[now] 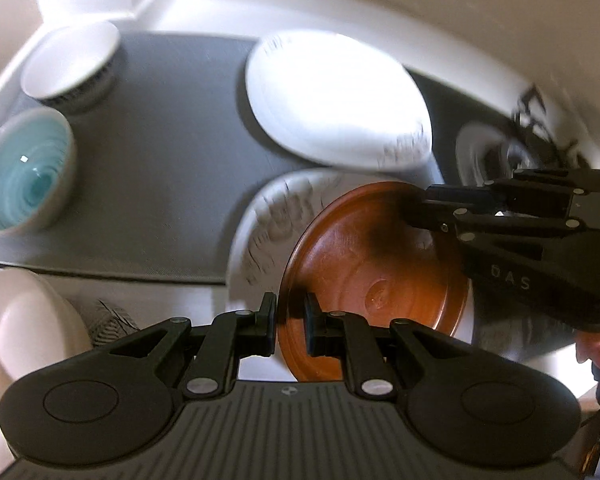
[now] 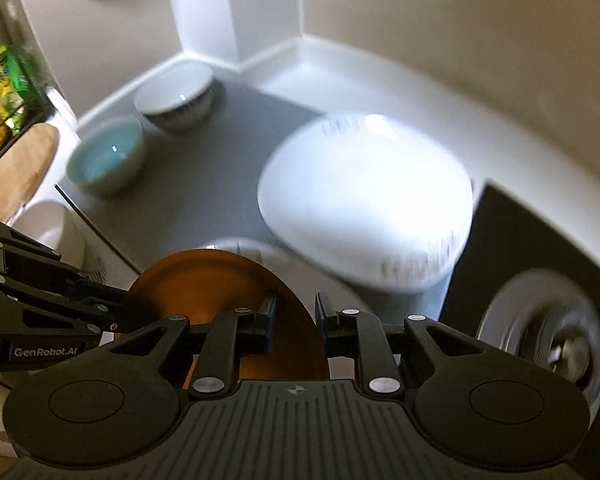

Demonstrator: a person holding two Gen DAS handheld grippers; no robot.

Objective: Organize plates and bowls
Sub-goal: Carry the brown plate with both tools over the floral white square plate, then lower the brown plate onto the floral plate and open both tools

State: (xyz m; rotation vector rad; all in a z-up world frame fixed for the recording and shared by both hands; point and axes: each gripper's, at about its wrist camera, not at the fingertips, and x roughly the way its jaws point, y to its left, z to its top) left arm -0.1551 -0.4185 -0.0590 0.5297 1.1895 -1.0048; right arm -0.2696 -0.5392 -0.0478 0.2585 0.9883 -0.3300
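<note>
A brown plate (image 1: 360, 264) is held tilted between both grippers, above a white plate with dark markings (image 1: 268, 224). My left gripper (image 1: 290, 320) is shut on the brown plate's near rim. My right gripper (image 1: 416, 212) pinches the opposite rim. In the right wrist view the brown plate (image 2: 204, 280) runs between the right gripper's (image 2: 294, 312) fingers, and the left gripper (image 2: 120, 312) holds it from the left. A large white plate (image 1: 332, 96) (image 2: 364, 200) sits beyond, blurred. A teal bowl (image 1: 24, 176) (image 2: 104, 156) and a white patterned bowl (image 1: 70, 64) (image 2: 176, 100) stand on the grey mat (image 1: 160, 140).
A dark sink with a metal drain (image 2: 540, 320) (image 1: 492, 156) lies to the right of the mat. A white vessel (image 1: 20, 320) stands at the near left. A wire rack of packets (image 2: 0, 80) and a wooden board (image 2: 20, 168) are at far left. Walls close the corner behind.
</note>
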